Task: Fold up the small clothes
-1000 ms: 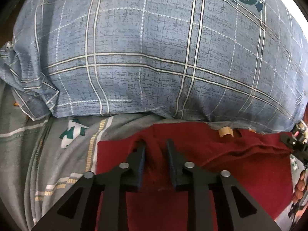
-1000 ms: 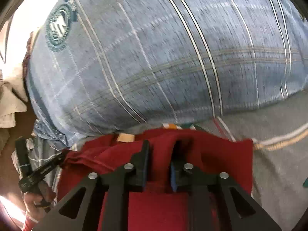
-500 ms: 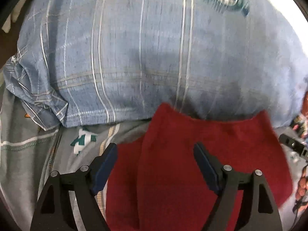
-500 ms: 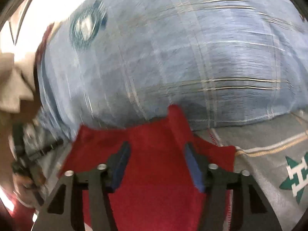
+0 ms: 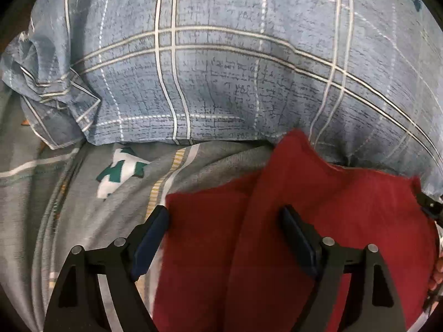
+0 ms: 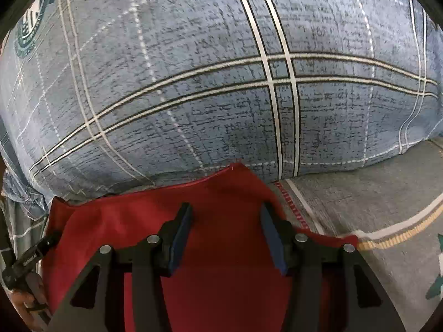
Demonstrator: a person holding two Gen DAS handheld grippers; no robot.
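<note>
A small dark red garment (image 5: 318,221) lies folded over on the grey bed sheet, its far edge against a blue plaid pillow. My left gripper (image 5: 224,221) is open and empty above the garment's left part. In the right wrist view the same red garment (image 6: 221,276) lies under my right gripper (image 6: 225,218), which is open and empty above its right part. A raised corner of the garment points at the pillow in both views. Each gripper shows at the edge of the other's view.
A large blue plaid pillow (image 5: 221,69) fills the far side, also in the right wrist view (image 6: 207,83). The grey sheet (image 5: 83,207) with stripes and green marks spreads to the left, and to the right in the right wrist view (image 6: 373,193).
Both grippers were shut on the garment's edge a second ago. They have opened and let it go, and the garment now lies folded over on the sheet.
</note>
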